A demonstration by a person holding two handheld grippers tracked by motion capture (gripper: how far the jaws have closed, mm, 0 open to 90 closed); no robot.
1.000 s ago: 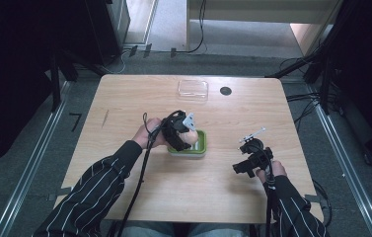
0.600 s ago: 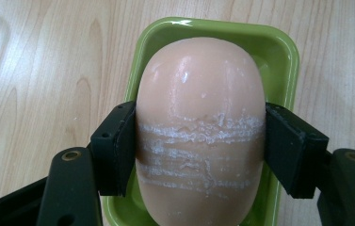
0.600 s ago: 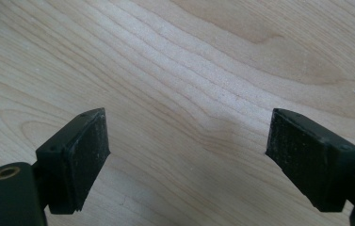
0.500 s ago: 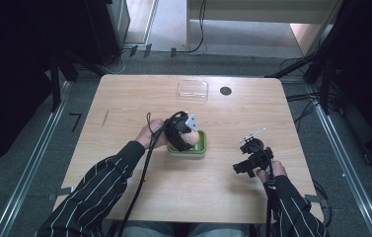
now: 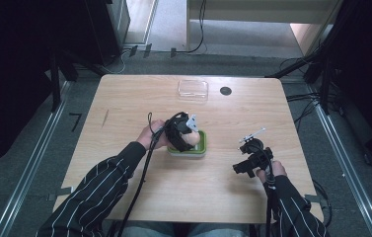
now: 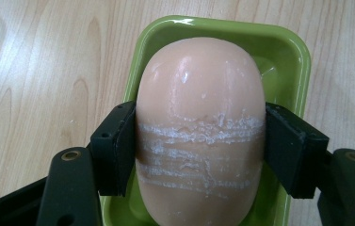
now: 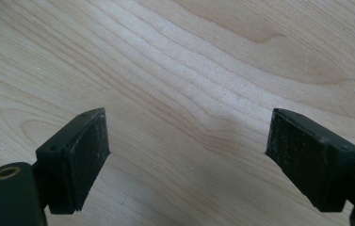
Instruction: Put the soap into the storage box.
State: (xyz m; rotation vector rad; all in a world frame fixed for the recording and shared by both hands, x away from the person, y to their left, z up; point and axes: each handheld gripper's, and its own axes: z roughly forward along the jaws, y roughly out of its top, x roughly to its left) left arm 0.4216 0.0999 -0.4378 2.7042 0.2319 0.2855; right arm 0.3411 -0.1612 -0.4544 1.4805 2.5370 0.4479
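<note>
A pale pink oval soap bar [image 6: 199, 127] with white scrape marks sits between the jaws of my left gripper [image 6: 198, 148], whose pads press on both its sides. It is held over a green soap dish [image 6: 288, 52]; whether it rests in the dish I cannot tell. From above, the left gripper [image 5: 187, 135] covers most of the green dish [image 5: 201, 148] near the table's middle. My right gripper [image 7: 187, 155] stands open over bare wood, nothing between its pads. It is at the right front of the table [image 5: 242, 168].
A clear plastic lid or box [image 5: 193, 90] lies at the table's far edge, with a small dark round hole [image 5: 225, 91] beside it. The wooden table [image 5: 124, 108] has a cable trailing from each gripper toward the person's striped sleeves.
My left gripper with the soap has shifted slightly right, over the green dish. The right gripper has kept still.
</note>
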